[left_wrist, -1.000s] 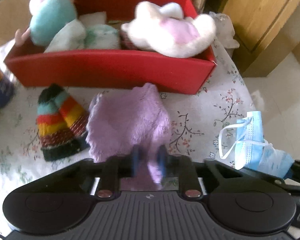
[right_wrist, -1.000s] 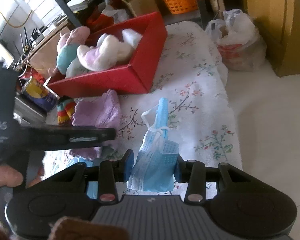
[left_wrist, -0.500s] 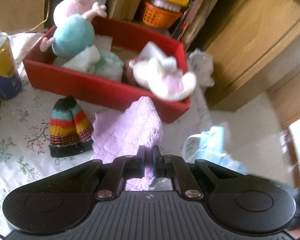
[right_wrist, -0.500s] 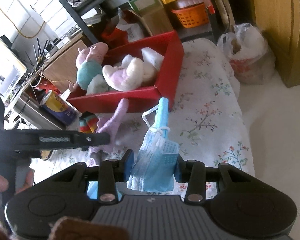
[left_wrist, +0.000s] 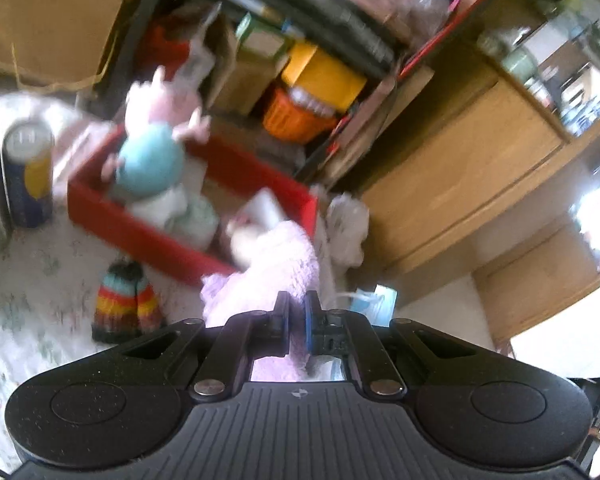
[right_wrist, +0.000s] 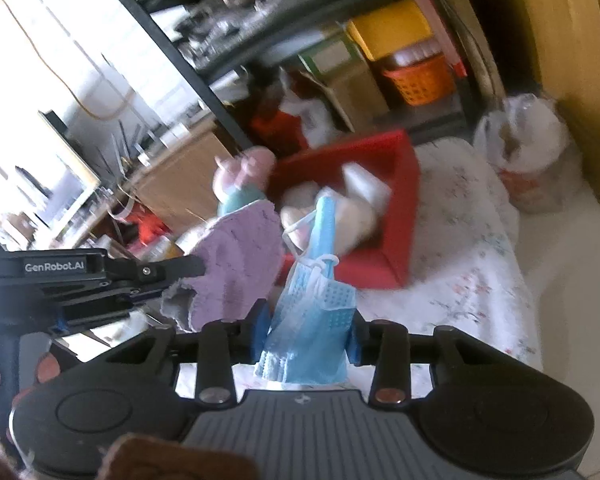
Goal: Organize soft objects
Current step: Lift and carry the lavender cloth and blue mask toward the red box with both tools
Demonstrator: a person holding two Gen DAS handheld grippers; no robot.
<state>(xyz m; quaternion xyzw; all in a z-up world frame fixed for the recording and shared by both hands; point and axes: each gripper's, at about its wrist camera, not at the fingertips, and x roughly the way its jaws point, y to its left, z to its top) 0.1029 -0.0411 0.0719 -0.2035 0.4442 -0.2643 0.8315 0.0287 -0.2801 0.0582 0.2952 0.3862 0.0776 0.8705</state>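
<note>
Here, my left tool [left_wrist: 296,318] is clenched on the fuzzy lilac knitted cloth [left_wrist: 268,268], its two blue-padded fingers nearly meeting through the fabric. Half a second ago that cloth still trailed toward the floral cloth-covered surface [left_wrist: 32,280]; now it hangs clear of it, a limp fold raised in front of the near right corner of the shallow red cardboard box [left_wrist: 148,236]. In the right wrist view the same cloth [right_wrist: 240,264] droops from the left tool's black fingers, showing a thick, napped weave and a ragged grey edge.

My right tool [right_wrist: 306,338] grips a pleated pale-blue disposable face mask [right_wrist: 312,300], jaws set wider around the bunched stack, the white ear loops knotted near its middle and a folded strip standing upright. It too has risen since a second ago and now sits nearer the box [right_wrist: 400,216].

I judge both items lifted and on their way to the box, with neither yet released.

Outward, the box holds a pink-headed plush pig in a teal dress [left_wrist: 152,152], which leans at the far left corner, and rounded white plush shapes. A striped rainbow knit hat [left_wrist: 124,304], ribbed and conical, lies outside the box on the surface, still to collect. A blue and yellow metal can [left_wrist: 28,172] stands to the left.
</note>
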